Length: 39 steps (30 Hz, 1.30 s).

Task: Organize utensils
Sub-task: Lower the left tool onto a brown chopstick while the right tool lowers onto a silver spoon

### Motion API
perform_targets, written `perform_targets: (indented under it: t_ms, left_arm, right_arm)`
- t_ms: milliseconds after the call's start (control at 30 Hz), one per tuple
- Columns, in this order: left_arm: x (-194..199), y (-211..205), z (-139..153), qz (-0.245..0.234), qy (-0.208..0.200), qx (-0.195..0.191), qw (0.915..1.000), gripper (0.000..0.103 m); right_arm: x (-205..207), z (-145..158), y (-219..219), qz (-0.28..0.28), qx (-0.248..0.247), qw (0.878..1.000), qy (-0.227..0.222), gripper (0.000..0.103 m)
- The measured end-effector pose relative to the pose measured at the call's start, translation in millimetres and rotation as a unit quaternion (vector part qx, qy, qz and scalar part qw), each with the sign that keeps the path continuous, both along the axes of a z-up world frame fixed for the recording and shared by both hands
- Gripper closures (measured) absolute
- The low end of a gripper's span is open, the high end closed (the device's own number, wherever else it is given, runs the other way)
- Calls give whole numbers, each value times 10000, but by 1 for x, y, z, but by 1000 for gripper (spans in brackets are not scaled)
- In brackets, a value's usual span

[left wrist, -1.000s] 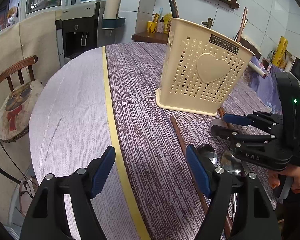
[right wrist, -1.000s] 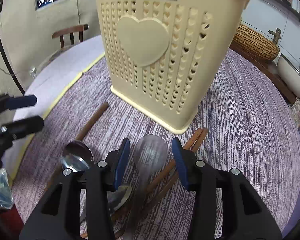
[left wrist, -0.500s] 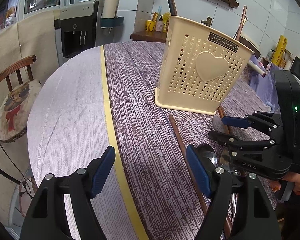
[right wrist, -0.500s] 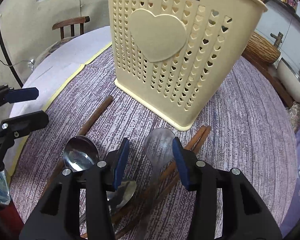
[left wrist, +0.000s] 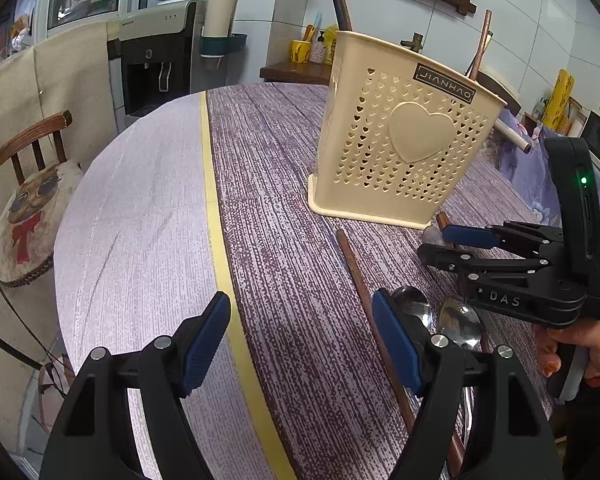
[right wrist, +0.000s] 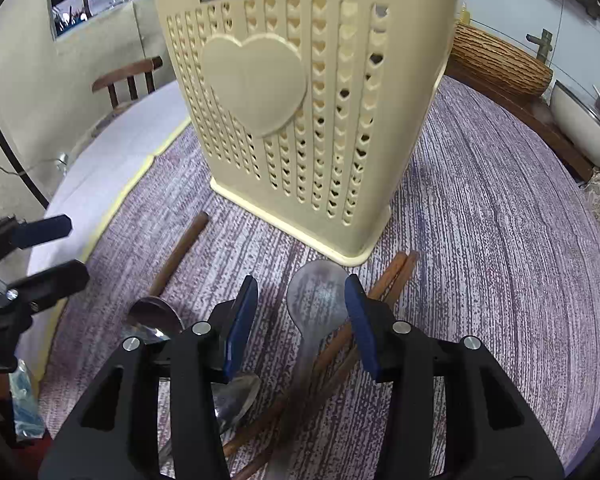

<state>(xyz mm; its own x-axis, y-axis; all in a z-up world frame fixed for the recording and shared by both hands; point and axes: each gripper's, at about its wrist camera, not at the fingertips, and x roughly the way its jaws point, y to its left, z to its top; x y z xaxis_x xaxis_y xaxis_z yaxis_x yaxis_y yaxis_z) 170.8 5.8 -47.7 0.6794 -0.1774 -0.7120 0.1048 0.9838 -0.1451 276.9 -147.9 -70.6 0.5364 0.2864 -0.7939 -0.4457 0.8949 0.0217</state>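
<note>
A cream perforated utensil holder (left wrist: 404,148) (right wrist: 300,120) with a heart on its side stands on the purple tablecloth, with utensil handles sticking up out of it. In front of it lie a flat metal spoon (right wrist: 316,296), two more spoons (left wrist: 416,308) (right wrist: 156,316), a pair of brown chopsticks (right wrist: 392,276) and a single chopstick (left wrist: 360,280) (right wrist: 176,256). My right gripper (right wrist: 300,292) (left wrist: 440,244) is open, with its fingers either side of the flat spoon's bowl and not pressing on it. My left gripper (left wrist: 300,316) (right wrist: 56,252) is open wide over bare cloth to the left of the utensils.
The round table has a pale half (left wrist: 140,220) left of a yellow stripe. A wooden chair (left wrist: 32,184) stands at its left edge and a water dispenser (left wrist: 156,64) behind. A woven basket (right wrist: 496,60) and a white pot sit beyond the holder. A hand (left wrist: 580,344) holds the right gripper.
The right gripper has shifted only slightly over the flat spoon, and its view has rolled a little. The left gripper has stayed still. Nothing was taken hold of.
</note>
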Motion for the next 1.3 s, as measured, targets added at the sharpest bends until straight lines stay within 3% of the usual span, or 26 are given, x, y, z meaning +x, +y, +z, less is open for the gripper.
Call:
perform_targets:
  t_ms: [267, 800, 967, 1300]
  left_arm:
    - [1, -2, 0, -25, 4, 23, 10000, 31]
    - [4, -7, -2, -75, 33, 36, 10000, 31]
    - [14, -13, 2, -232, 30, 26, 9997, 31]
    - [48, -44, -11, -678, 452, 270, 9963, 81]
  right_arm:
    - [10, 0, -8, -145, 131, 9998, -94, 56]
    - [7, -10, -1, -217, -46, 9997, 139, 56]
    - [2, -8, 1, -262, -21, 9995, 148, 66]
    - [-2, -9, -3, -329, 110, 9993, 110, 66]
